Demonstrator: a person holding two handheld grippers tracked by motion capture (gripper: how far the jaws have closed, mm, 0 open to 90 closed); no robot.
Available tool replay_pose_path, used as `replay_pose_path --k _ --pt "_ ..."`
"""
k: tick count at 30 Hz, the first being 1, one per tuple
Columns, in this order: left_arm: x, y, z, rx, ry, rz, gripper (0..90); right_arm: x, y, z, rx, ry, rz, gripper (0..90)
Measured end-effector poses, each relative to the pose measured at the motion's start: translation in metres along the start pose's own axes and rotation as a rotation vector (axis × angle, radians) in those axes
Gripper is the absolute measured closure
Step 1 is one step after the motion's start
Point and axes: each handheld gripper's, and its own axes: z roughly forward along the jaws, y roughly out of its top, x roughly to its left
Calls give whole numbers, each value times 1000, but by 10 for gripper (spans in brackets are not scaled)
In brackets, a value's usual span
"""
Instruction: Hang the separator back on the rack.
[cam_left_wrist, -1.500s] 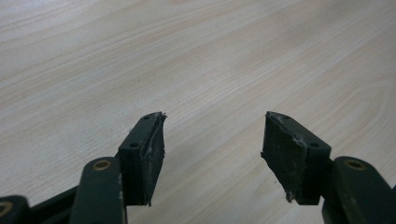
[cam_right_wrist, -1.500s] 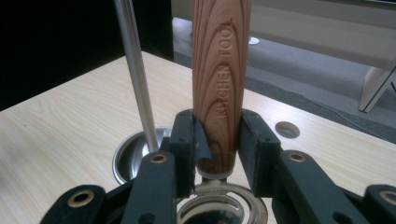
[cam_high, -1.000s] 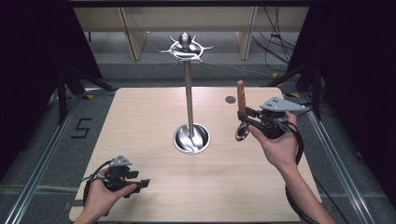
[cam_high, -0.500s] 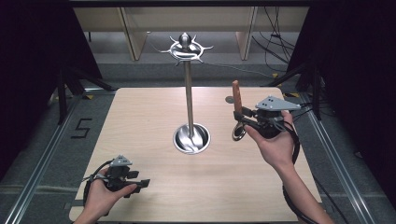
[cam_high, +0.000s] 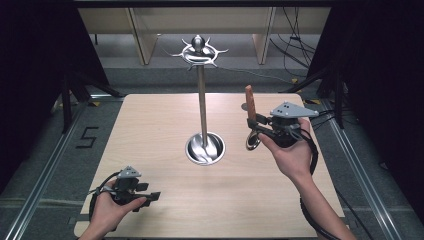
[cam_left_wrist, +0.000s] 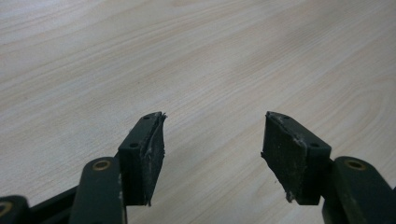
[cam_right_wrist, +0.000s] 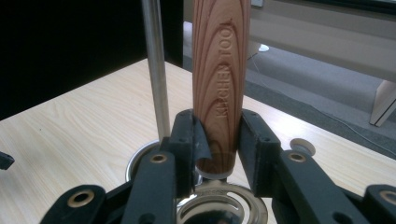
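Right gripper (cam_high: 256, 131): jaws clamped on wooden-handled kitchen tool (cam_high: 249, 104), handle upright, metal ring end below, possibly a strainer, held above table (cam_high: 150, 125) right of steel stand (cam_high: 202, 100). Left gripper (cam_high: 150, 196): jaws apart, empty, near front edge.

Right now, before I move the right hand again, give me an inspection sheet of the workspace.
Surface: light wooden table, bare wood under the left gripper.
Job's things: wooden-handled kitchen tool, upright, metal ring end down; steel hanging stand with round base at table centre, hooks on top with nothing hung on them.
Clutter: small round disc on the table beyond the tool.
Grippers: right gripper shut on the tool's handle; left gripper open, nothing between its pads, low at the table's near left.
Cables: black cable trailing from the right gripper along the forearm.
Surroundings: dark curtains on both sides, grey floor, floor cables at far right.
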Motion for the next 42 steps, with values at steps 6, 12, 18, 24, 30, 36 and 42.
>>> replay_pose_path --k 6,12,18,24,30,36,42 --pt "0 0 0 -3 1 0 381 3 2 3 12 18 -2 693" --pt "0 0 -1 -11 4 2 381 4 4 4 3 17 -1 693" --pt "-1 0 0 -9 -1 7 382 6 8 6 -3 25 9 693" --pt "-1 0 0 -11 2 -3 381 6 10 7 -15 27 5 693" --pt "-1 0 0 -12 1 2 381 7 15 5 -20 24 1 693" --pt "-2 1 0 -9 0 6 381 8 23 5 -41 32 -7 693" --pt "-2 1 0 -14 6 5 381 10 30 8 -46 36 -15 693"
